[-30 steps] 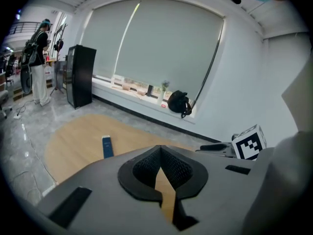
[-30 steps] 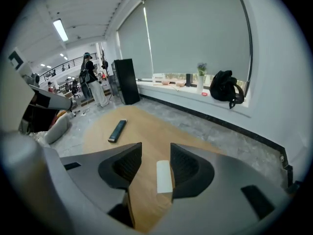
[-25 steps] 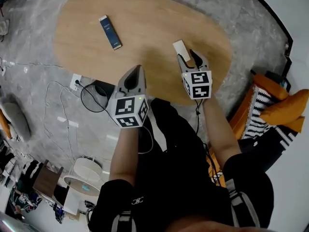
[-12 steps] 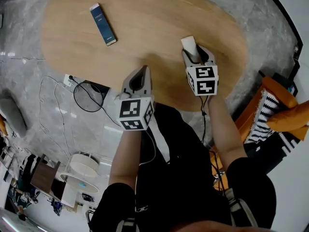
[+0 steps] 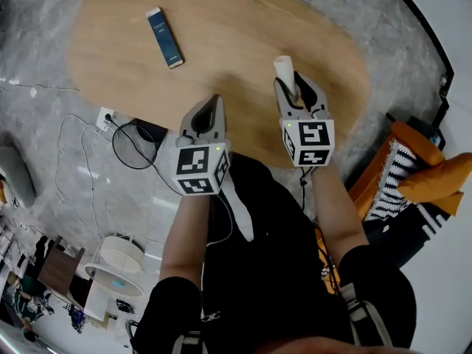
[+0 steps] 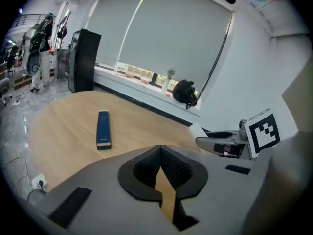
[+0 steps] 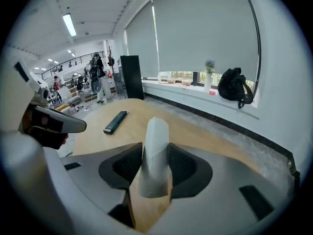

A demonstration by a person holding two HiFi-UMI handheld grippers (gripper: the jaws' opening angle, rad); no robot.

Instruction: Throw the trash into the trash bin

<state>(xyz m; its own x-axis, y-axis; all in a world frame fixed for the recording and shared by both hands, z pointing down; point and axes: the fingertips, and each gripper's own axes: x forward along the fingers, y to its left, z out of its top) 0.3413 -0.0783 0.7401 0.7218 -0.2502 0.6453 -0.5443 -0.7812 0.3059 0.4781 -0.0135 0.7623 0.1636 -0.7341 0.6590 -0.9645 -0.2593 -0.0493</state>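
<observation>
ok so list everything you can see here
table: one, light wood, oval, below both tools
flat box: one, dark blue, lying on the table's far left part
paper piece: one, white, between the right tool's jaws
socket: one, white, on the floor beside the table
cables: several, black and white, running from the socket
cushions: several, orange and black-and-white striped, at the right edge
backpack: one, black, on the window sill
left tool: one, grey, jaws together, empty
right tool: one, grey, jaws closing on the paper piece
</observation>
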